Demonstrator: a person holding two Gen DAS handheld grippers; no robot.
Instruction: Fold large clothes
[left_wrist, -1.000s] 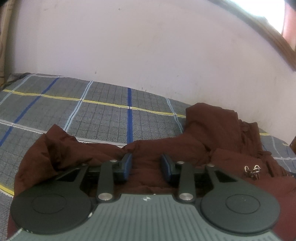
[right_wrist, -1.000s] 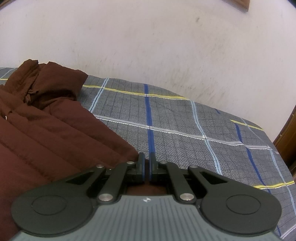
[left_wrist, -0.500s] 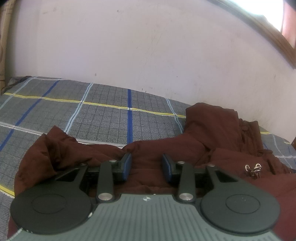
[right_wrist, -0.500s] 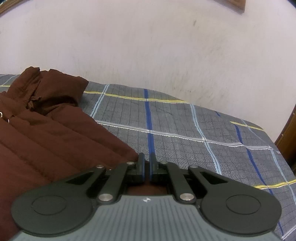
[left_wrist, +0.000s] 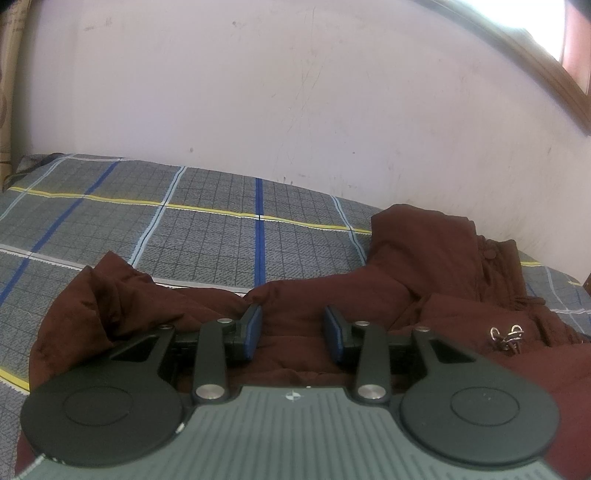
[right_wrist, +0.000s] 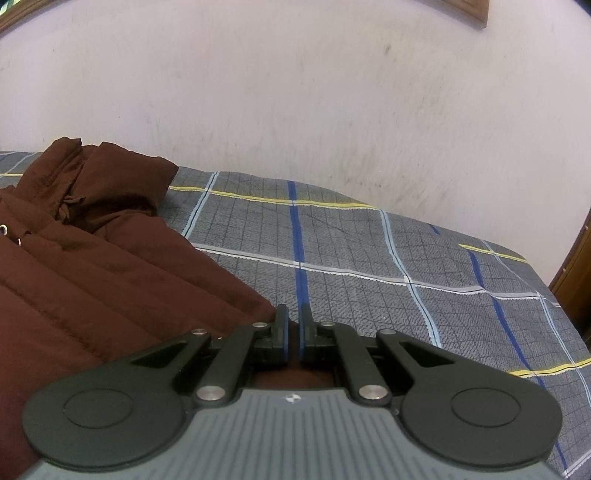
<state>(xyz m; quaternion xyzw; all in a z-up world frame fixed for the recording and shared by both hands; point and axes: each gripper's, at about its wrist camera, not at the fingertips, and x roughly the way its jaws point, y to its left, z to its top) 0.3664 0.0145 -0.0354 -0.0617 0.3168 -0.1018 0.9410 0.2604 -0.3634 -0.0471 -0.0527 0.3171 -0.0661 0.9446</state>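
The jacket (left_wrist: 314, 306), a brown quilted one, lies spread on the bed (left_wrist: 207, 229) with its hood (left_wrist: 421, 240) toward the wall (left_wrist: 295, 92). In the left view its sleeve (left_wrist: 99, 302) is bunched at the left side, and small metal eyelets (left_wrist: 506, 334) with a cord sit near the collar. In the right view the same jacket (right_wrist: 92, 280) covers the left part of the bed (right_wrist: 406, 280), and its edge runs down to the right tongs (right_wrist: 293, 332).

I think the jacket is laid flat like this so that each side can be taken and brought over the middle; the fold itself does not seem done yet.

The left tongs (left_wrist: 293, 332) hang just above the padded body of the jacket. Their blue pads (left_wrist: 253, 330) stand partly apart, with the cloth seen between them but not pressed, so they hold nothing. The right tongs are almost closed, only a thin gap between the pads. Some brown cloth shows just under them, near the jacket edge, but whether they pinch it I cannot tell from this view.

Both tools point forward and slanted down at the bed, side by side, the left one over the jacket and the right one at its right border.
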